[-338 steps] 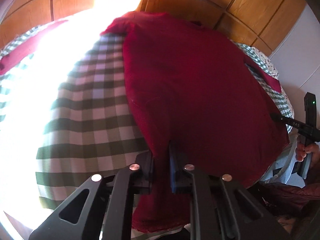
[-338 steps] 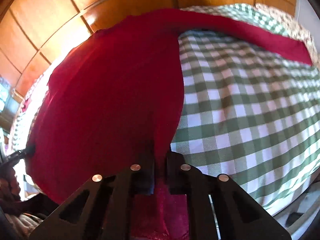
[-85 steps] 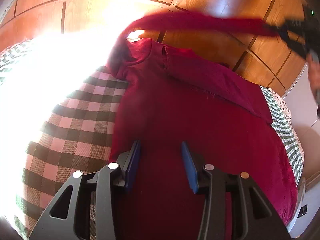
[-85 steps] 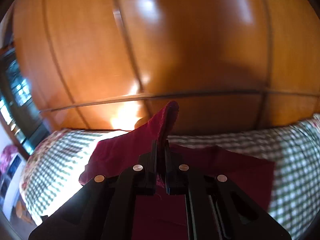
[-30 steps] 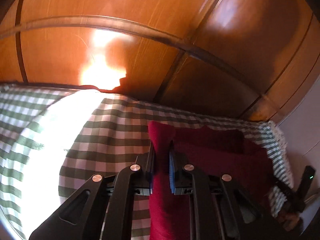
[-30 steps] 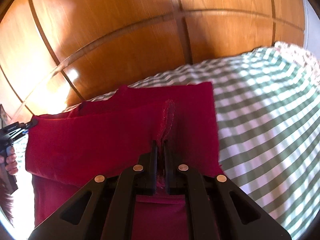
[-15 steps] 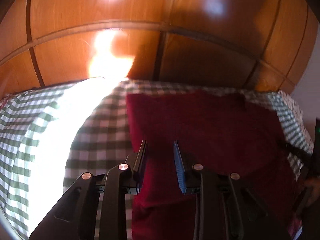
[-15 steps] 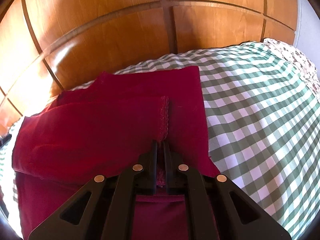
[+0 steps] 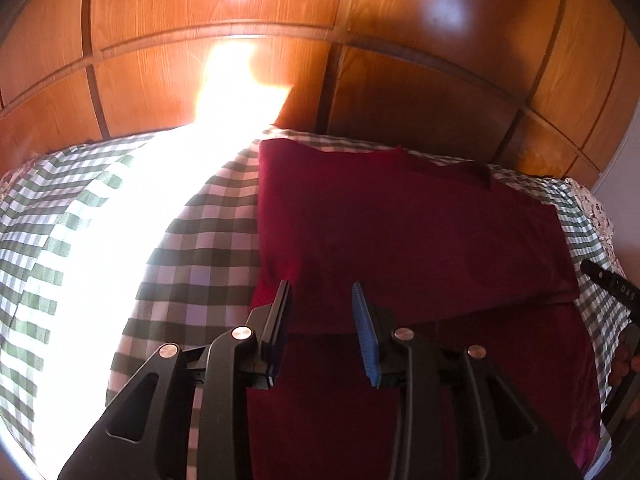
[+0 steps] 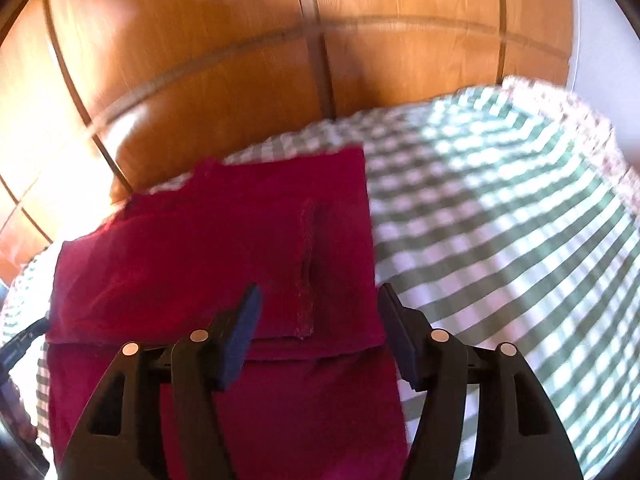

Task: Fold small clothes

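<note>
- Red garment lying on checked bedspread, near its headboard edge, top part folded down.
- Left gripper, right gripper: both spread wide, holding nothing.
- Risk: loose folded layer snagging on fingers, sliding askew.
- Half a second ago: right clamped on hem; now released.

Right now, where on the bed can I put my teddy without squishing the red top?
Bare checked cover lies left of the red top, and more right of it. The middle is crowded: the top and both open tools, left and right.
</note>
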The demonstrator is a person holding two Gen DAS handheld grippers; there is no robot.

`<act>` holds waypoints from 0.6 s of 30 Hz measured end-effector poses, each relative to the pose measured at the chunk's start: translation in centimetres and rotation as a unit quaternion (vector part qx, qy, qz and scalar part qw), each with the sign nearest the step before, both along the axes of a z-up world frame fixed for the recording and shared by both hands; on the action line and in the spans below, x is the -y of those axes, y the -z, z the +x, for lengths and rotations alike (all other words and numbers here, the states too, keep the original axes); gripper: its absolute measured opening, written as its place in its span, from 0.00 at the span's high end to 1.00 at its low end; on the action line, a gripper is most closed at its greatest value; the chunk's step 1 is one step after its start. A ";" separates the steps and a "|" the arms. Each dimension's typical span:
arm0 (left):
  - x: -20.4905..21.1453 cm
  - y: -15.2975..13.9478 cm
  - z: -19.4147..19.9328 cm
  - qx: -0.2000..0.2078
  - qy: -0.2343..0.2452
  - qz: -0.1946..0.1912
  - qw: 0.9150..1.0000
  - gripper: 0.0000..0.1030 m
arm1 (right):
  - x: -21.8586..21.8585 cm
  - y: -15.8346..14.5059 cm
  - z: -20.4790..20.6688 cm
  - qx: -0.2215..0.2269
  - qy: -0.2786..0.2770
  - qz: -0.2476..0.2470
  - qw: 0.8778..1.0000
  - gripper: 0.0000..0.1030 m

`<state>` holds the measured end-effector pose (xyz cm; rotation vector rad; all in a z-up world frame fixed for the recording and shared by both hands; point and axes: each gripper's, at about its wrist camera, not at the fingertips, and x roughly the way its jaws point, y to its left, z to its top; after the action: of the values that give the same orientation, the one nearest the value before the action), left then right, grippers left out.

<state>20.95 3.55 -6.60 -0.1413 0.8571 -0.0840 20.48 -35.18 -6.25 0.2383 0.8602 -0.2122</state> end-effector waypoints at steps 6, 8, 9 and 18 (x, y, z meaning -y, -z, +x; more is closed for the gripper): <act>1.1 2.0 -0.2 -0.014 0.001 0.014 1.000 0.60 | -2.9 -1.5 1.2 0.018 -0.047 0.000 0.999 0.42; 1.5 2.8 -0.5 -0.028 0.000 0.026 0.999 0.60 | -4.1 -0.4 2.6 0.003 -0.061 -0.006 0.998 0.42; 1.5 3.0 -0.6 -0.027 -0.001 0.028 0.999 0.60 | -4.3 0.7 3.4 -0.015 -0.063 -0.007 0.998 0.42; 2.9 2.2 -1.2 -0.023 -0.016 0.037 0.999 0.60 | -5.1 4.8 3.9 -0.014 -0.069 -0.032 0.997 0.36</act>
<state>19.72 0.61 -8.80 -0.0887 0.9017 -0.0191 24.38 -30.06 -11.01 0.1158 0.8935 -0.1143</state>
